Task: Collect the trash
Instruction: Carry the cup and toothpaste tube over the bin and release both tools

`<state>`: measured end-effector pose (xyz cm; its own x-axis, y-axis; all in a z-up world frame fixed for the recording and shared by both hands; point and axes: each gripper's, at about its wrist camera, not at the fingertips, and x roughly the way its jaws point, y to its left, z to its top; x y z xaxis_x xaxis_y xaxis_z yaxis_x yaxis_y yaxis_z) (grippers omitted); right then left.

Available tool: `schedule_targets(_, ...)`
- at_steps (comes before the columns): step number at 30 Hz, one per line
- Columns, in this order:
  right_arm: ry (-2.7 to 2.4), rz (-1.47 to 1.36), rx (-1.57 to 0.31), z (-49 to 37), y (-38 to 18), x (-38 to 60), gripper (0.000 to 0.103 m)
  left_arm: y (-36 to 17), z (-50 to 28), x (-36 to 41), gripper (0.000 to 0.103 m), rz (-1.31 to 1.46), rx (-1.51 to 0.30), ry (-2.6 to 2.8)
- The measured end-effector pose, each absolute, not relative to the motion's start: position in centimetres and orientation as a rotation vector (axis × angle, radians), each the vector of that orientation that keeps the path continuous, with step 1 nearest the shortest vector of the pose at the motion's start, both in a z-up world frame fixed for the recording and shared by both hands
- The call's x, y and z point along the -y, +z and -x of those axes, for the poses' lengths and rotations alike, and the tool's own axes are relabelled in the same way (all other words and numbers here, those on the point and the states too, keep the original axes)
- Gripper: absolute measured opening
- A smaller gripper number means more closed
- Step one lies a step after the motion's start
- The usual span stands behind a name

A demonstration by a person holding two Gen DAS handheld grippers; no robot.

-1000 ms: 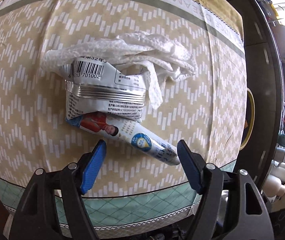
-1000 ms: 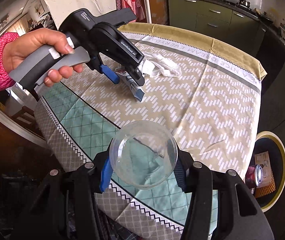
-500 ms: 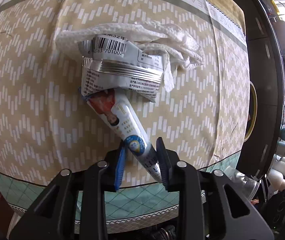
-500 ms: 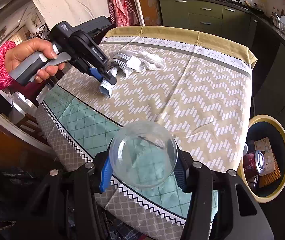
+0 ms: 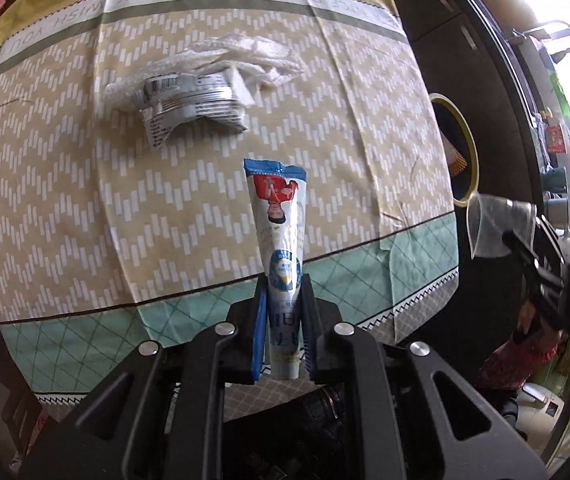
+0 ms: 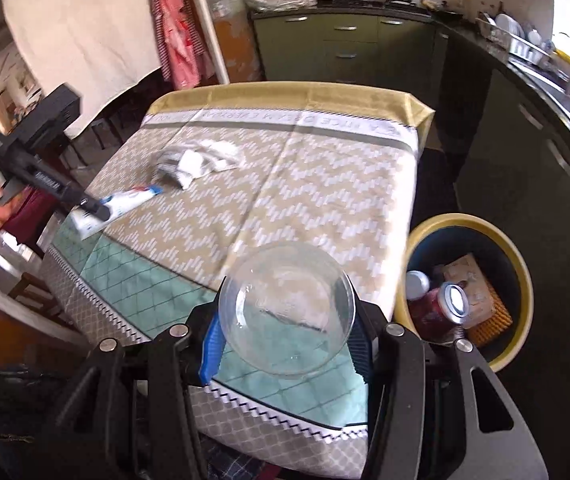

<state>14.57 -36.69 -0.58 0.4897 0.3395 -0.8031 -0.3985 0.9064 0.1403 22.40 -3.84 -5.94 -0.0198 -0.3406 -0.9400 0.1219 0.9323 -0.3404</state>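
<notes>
Two hand-held grippers are at work, each carrying one thing. The left hand-held gripper [image 5: 283, 332] is clamped tight on one flattened tube [image 5: 281, 240], held clear above the near edge of the tabletop [image 5: 65, 208]. The tube is white and blue, glossy, with a crimped blue end pointing away, a red-clothed figure printed under it and a round blue badge near the pads. The right hand-held gripper [image 6: 287, 340] grips one clear plastic bowl [image 6: 287, 308], round, thin-walled and see-through, between its ribbed blue pads at the near right corner of the tabletop.

On the far left of the tabletop lie one crumpled silver wrapper [image 5: 189, 108] with a barcode and one rumpled white paper towel [image 5: 245, 54], touching each other. The cloth is beige with a white zigzag pattern and a green diamond border. On the floor to the right stands one round yellow-rimmed bin [image 6: 519, 280] holding a red can [image 6: 441, 308] and packaging.
</notes>
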Motion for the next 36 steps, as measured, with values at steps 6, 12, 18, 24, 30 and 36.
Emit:
schedule_targets(6, 0.159, -0.031, -0.955, -18.3, -1.7, 45.8, 0.051, -2.1, -21.4, 10.0, 0.015, 0.052, -1.476, -0.511)
schedule_targets(12, 0.012, -0.137, -1.005, -22.9, -6.3, 52.1, 0.052, -0.4, -21.8, 15.9, 0.015, -0.042, -1.453, -0.597)
schedule_targets(18, -0.015, -0.211, -0.981, -23.7, -8.1, 55.3, 0.06, -0.9, -23.4, 22.1, 0.015, -0.122, -1.452, -0.662)
schedule_targets(24, 0.01, -0.23, -0.905, -17.8, -6.1, 56.4, 0.068, -2.4, -26.2, 29.2, 0.015, -0.165, -1.47, -0.744)
schedule_targets(30, -0.003, -0.216, -0.891, -11.2, -5.4, 57.0, 0.068, -5.4, -29.8, 36.2, 0.016, -0.194, -1.498, -0.773)
schedule_targets(36, -0.022, -0.218, -0.889, -7.7, -5.3, 57.8, 0.068, -9.5, -32.7, 42.1, 0.016, -0.198, -1.55, -0.753)
